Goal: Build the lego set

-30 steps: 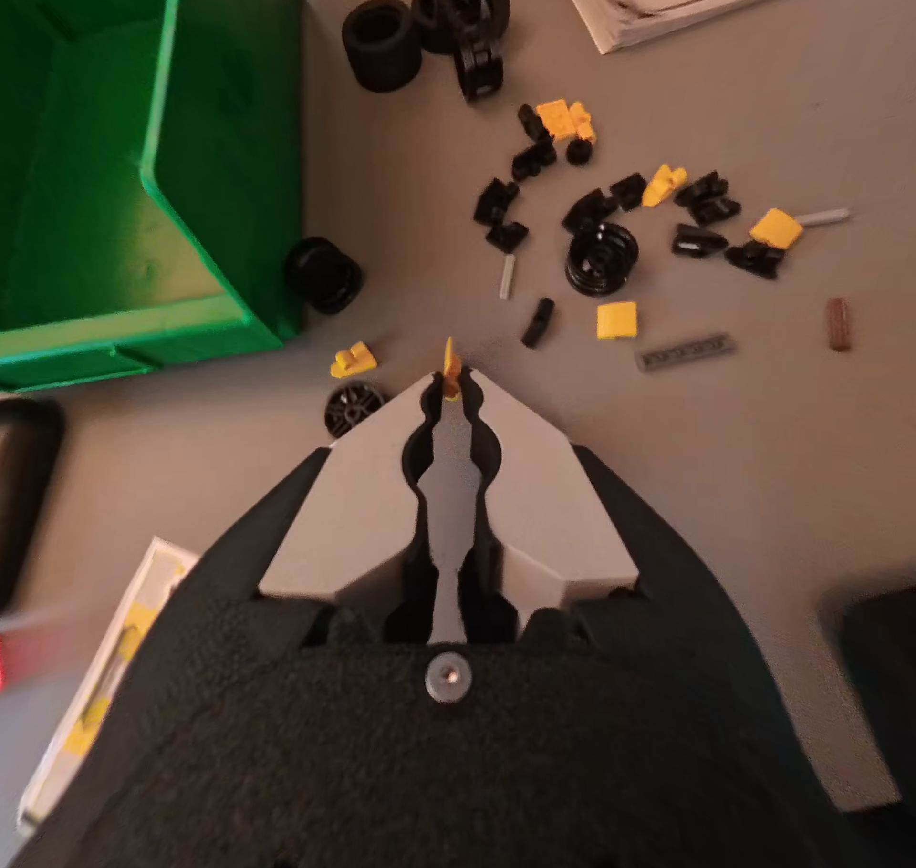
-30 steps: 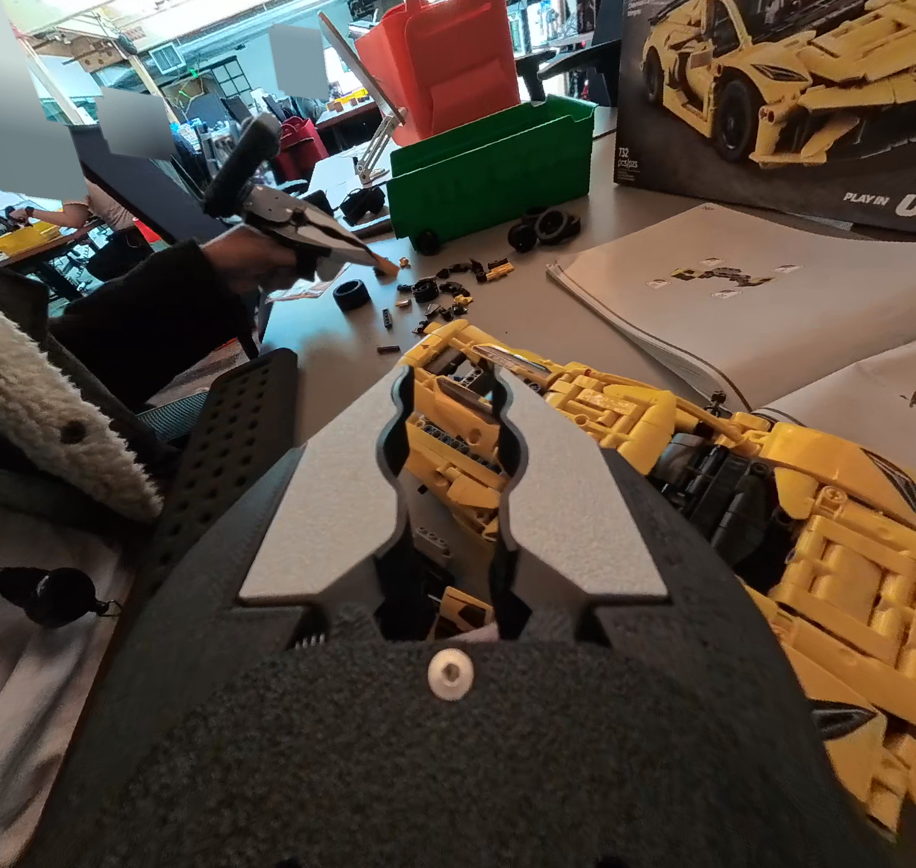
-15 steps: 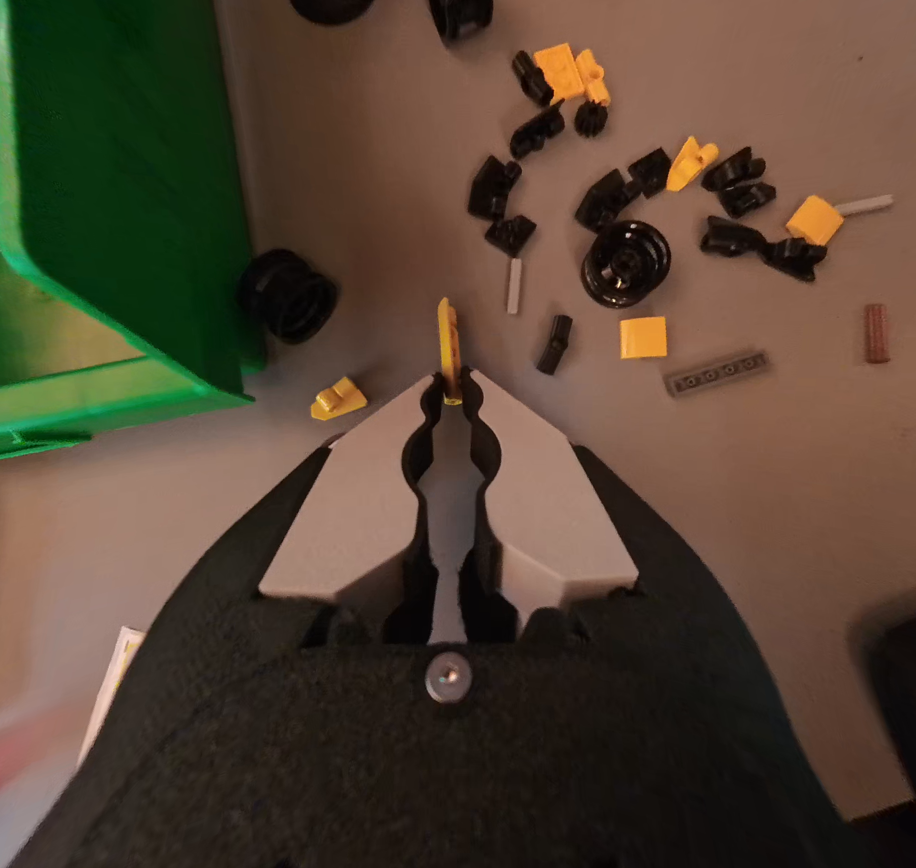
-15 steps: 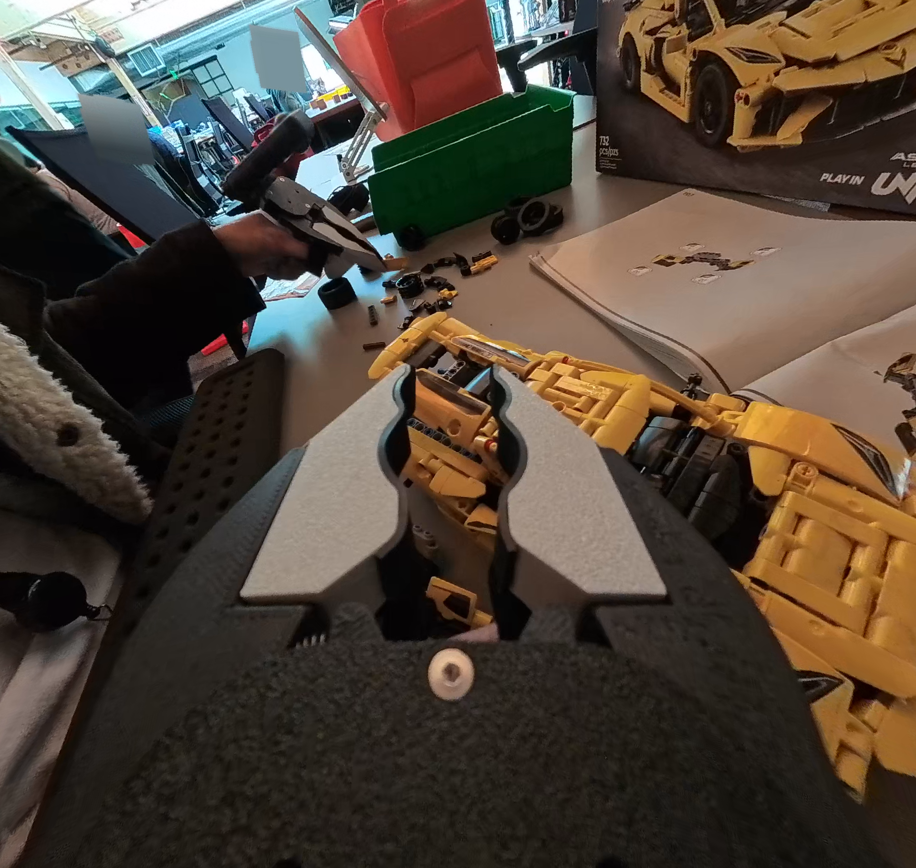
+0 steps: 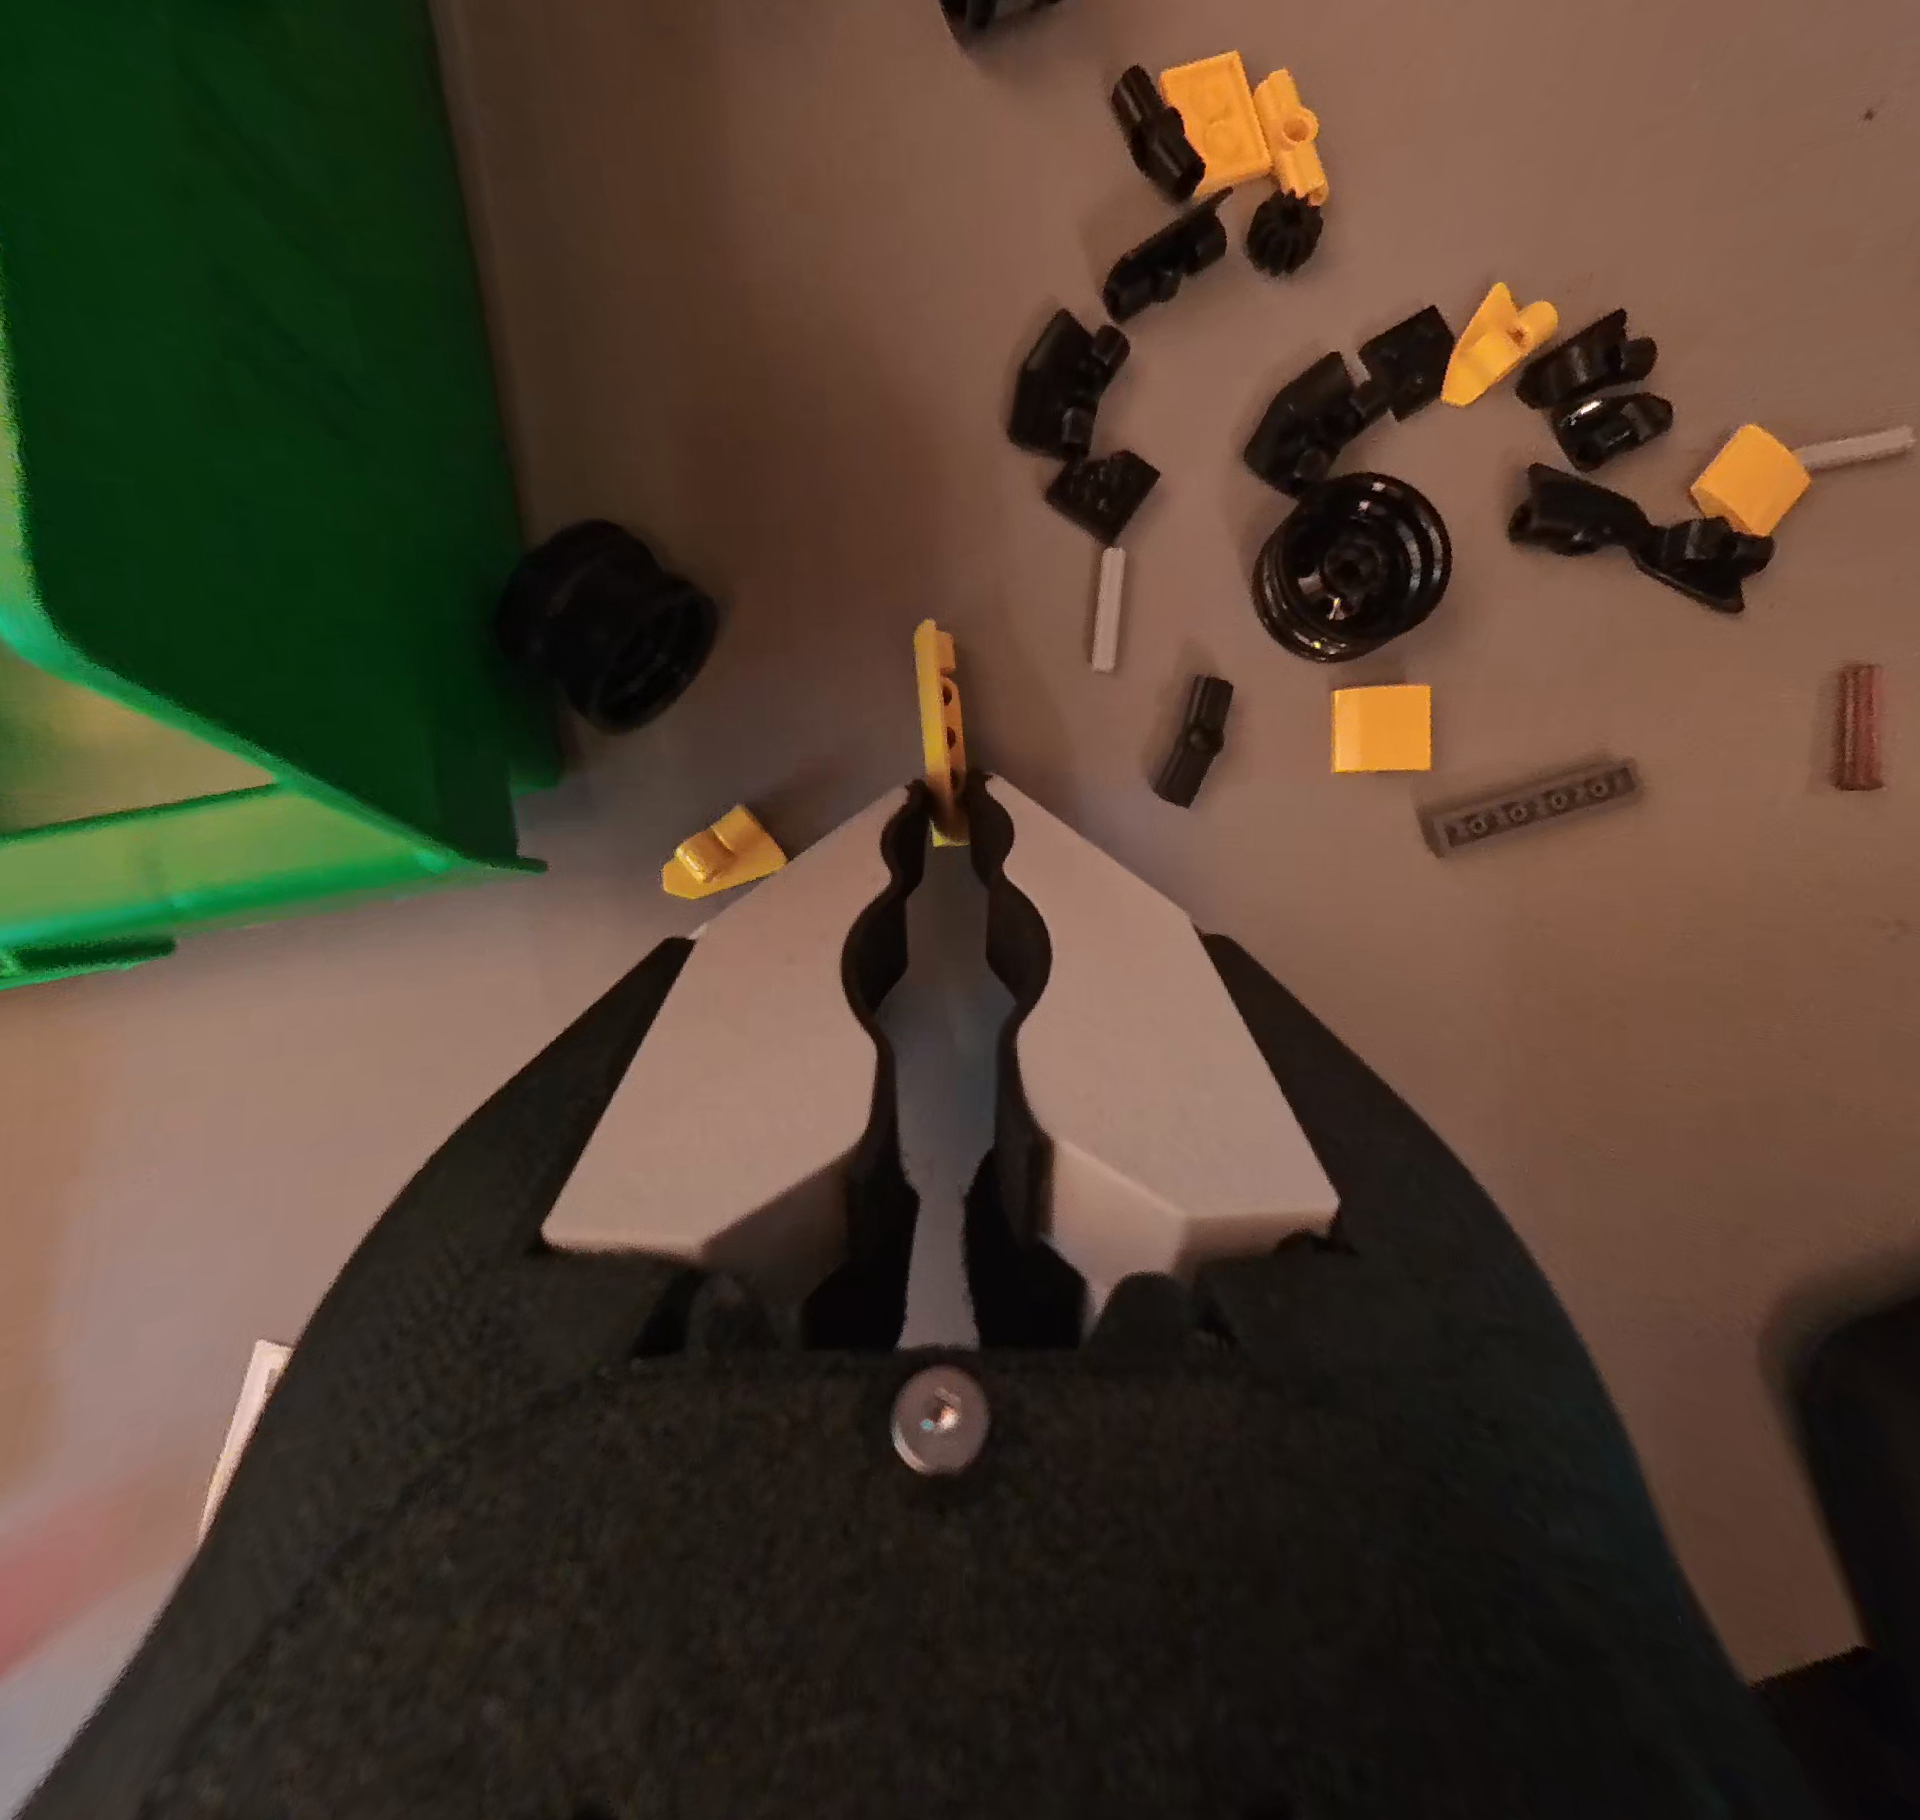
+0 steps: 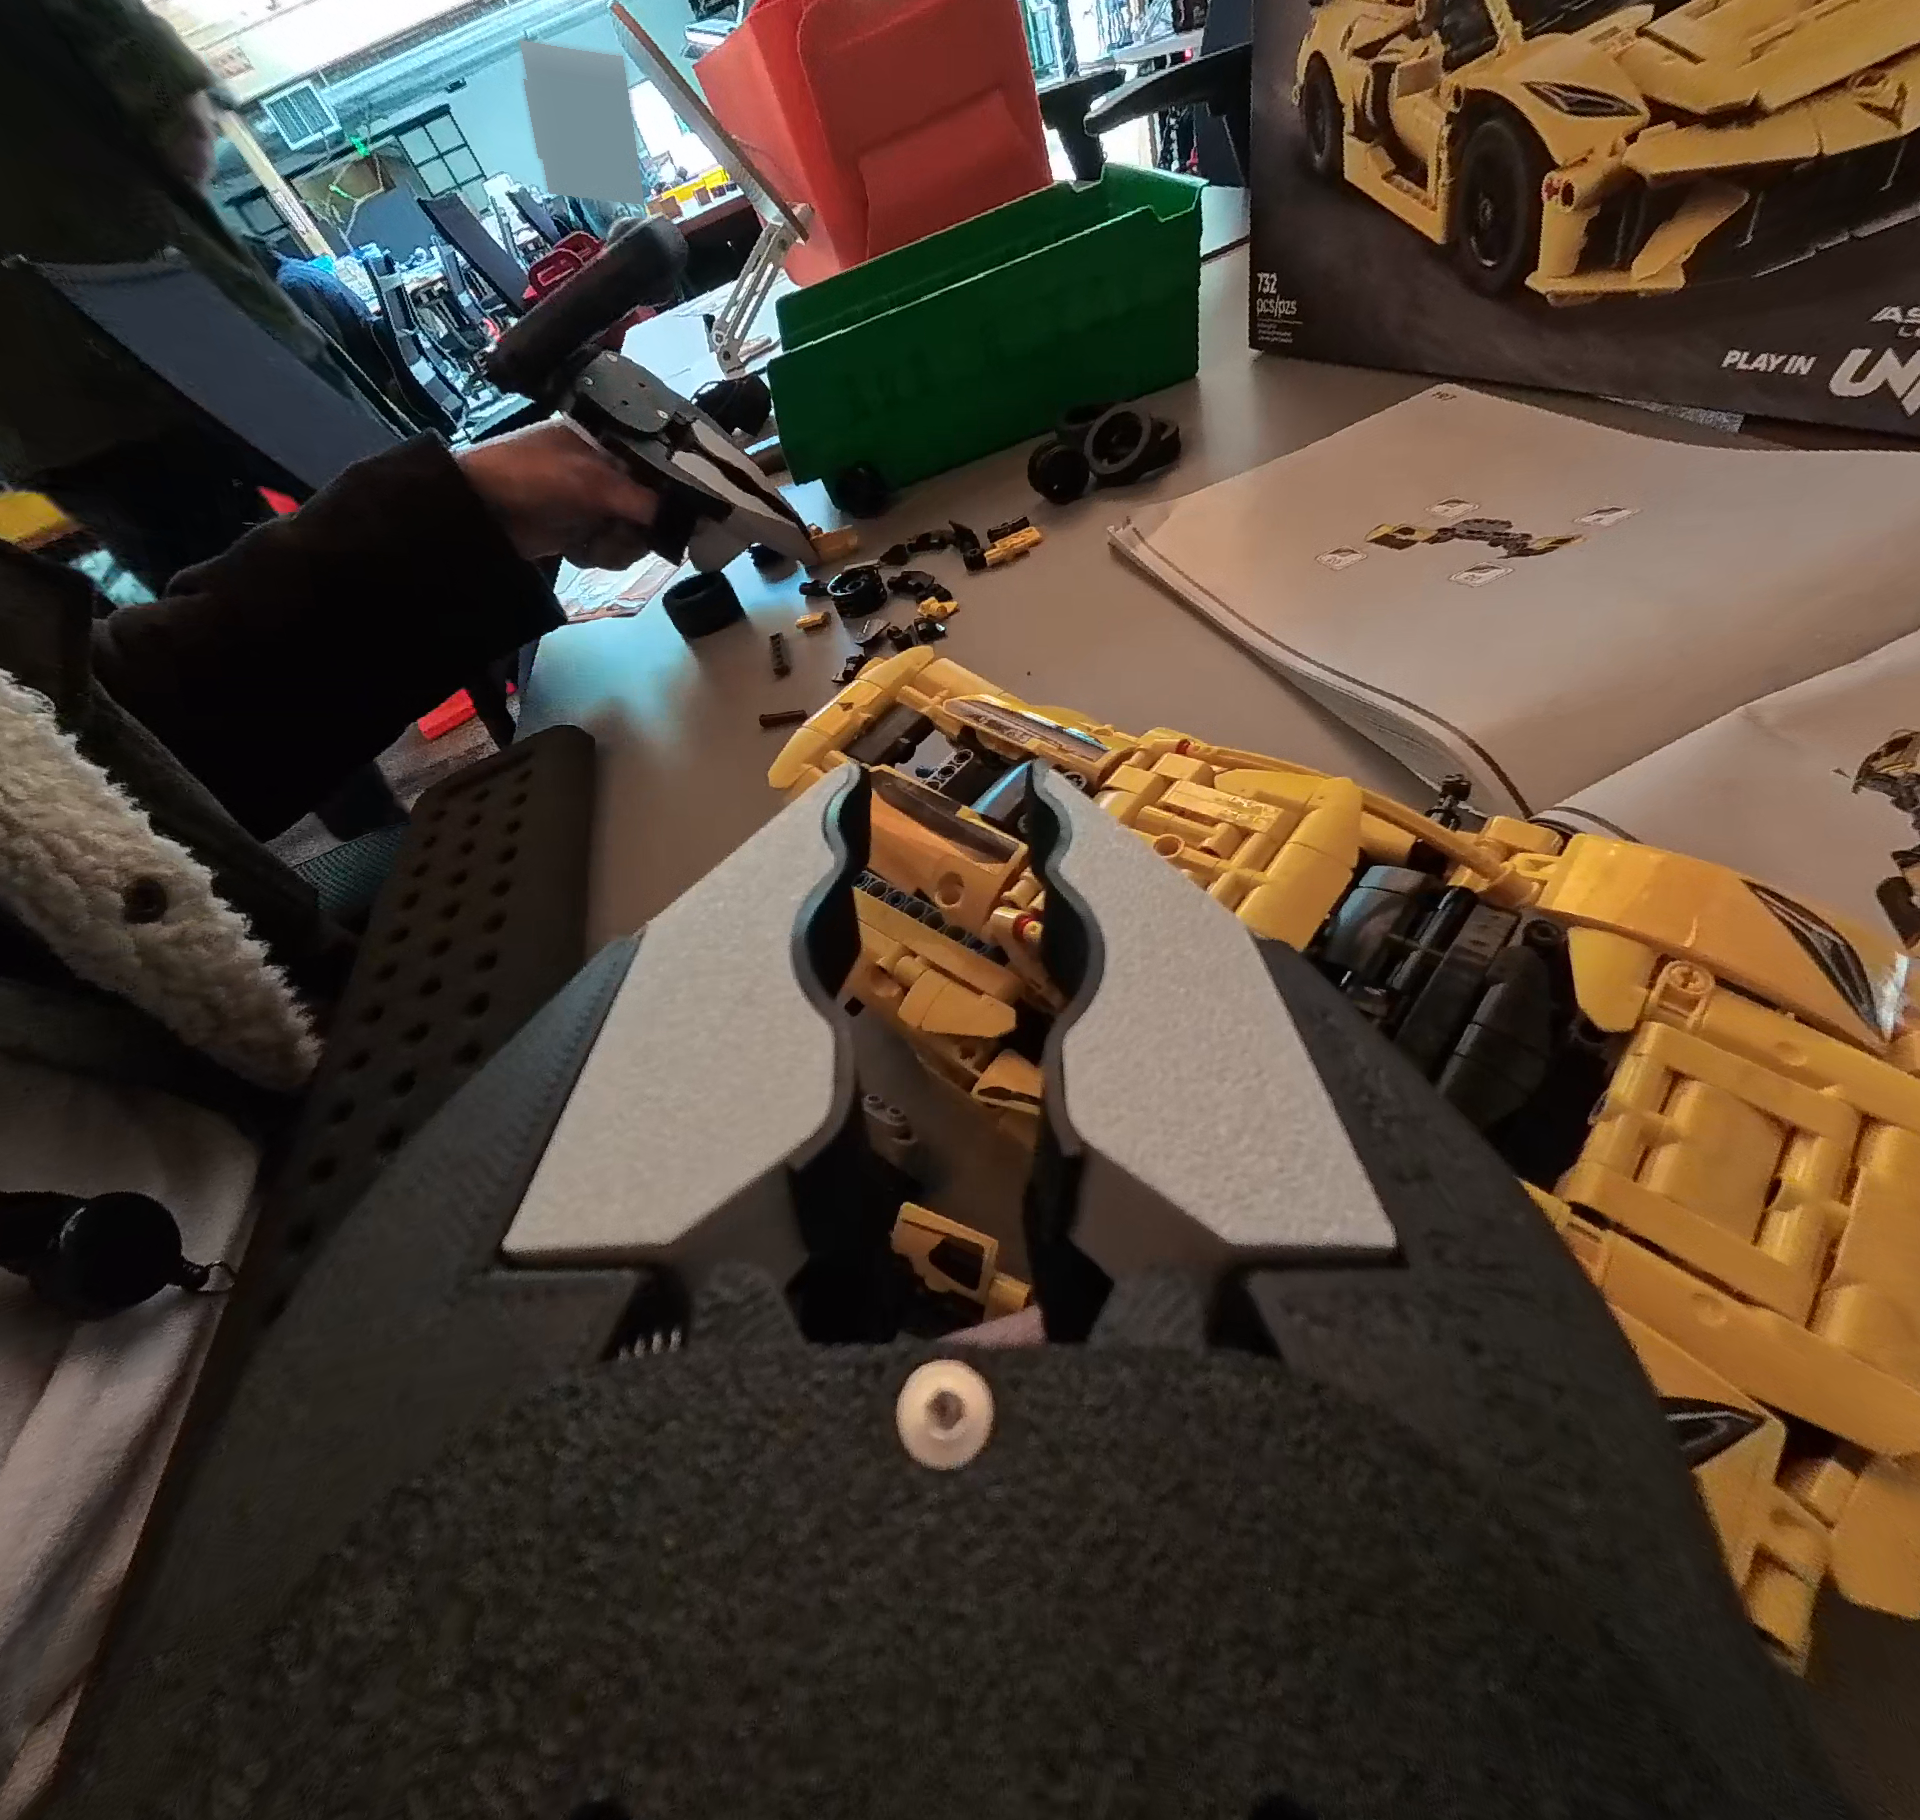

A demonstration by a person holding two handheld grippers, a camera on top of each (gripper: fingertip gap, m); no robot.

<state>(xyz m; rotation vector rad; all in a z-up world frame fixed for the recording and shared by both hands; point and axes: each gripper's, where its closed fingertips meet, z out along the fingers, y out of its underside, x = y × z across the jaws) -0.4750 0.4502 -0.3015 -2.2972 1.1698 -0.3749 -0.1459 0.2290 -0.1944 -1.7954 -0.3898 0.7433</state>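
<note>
Left gripper (image 5: 943, 794) pinches a thin yellow holed plastic strip (image 5: 940, 705), long axis pointing straight ahead, beside the green plastic bin (image 5: 260, 368); right gripper (image 6: 945, 814) straddles the yellow brick car (image 6: 1299, 939).

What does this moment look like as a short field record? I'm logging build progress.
left gripper: shut on a thin yellow piece, above the table
right gripper: jaws apart, around part of the yellow car model; contact unclear
loose parts: black and yellow pieces scattered; black wheel rim among them
green bin: left of the parts, a black tyre beside it
instruction booklet: open, behind the model
</note>
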